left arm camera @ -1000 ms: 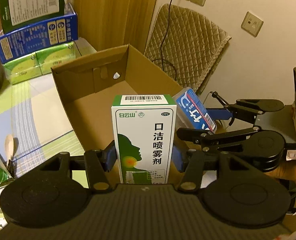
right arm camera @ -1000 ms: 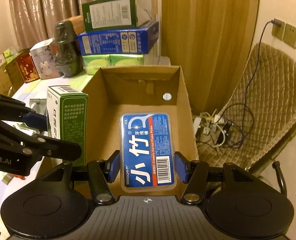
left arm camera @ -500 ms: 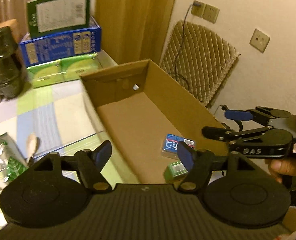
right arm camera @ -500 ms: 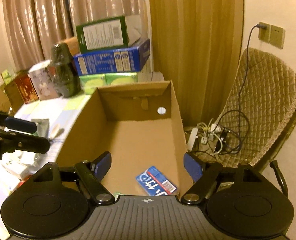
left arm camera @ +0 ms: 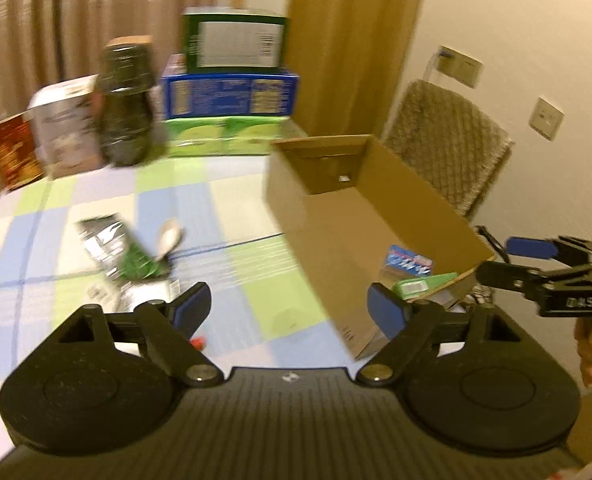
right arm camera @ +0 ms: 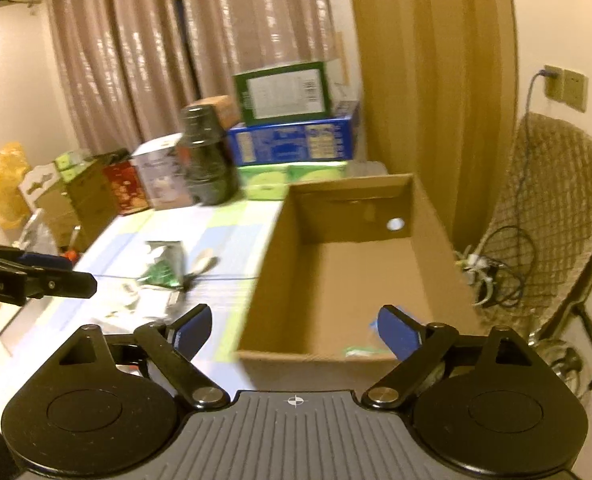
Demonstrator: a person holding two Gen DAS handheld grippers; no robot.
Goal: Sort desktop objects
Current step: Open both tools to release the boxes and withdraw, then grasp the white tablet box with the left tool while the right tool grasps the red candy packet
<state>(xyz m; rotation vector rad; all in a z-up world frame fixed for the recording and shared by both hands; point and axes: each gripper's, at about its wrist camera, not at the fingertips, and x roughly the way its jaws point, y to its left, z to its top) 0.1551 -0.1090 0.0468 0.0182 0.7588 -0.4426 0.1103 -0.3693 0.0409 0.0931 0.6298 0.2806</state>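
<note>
Both grippers are hanging empty: the left gripper (left arm camera: 288,306) is sitting with its fingers spread wide over the table (left arm camera: 232,200), and the right gripper (right arm camera: 294,330) is likewise gaping over the near end of the box (right arm camera: 359,280). Inside the box, a green carton (left arm camera: 421,286) and a blue pack (left arm camera: 409,260) are lying on the floor near the front wall. Just beyond the left fingers, a green sachet (left arm camera: 116,248) is lying flat beside what looks like a small spoon (left arm camera: 170,240), though blur is smearing both. That sachet is probably light, soft and slick, so pinching it across one edge seems best; the spoon, stiff and thin, wants a grip across its handle. Farther back, a dark jar (left arm camera: 126,100) and stacked boxes (left arm camera: 232,80) are standing along the curtain.
</note>
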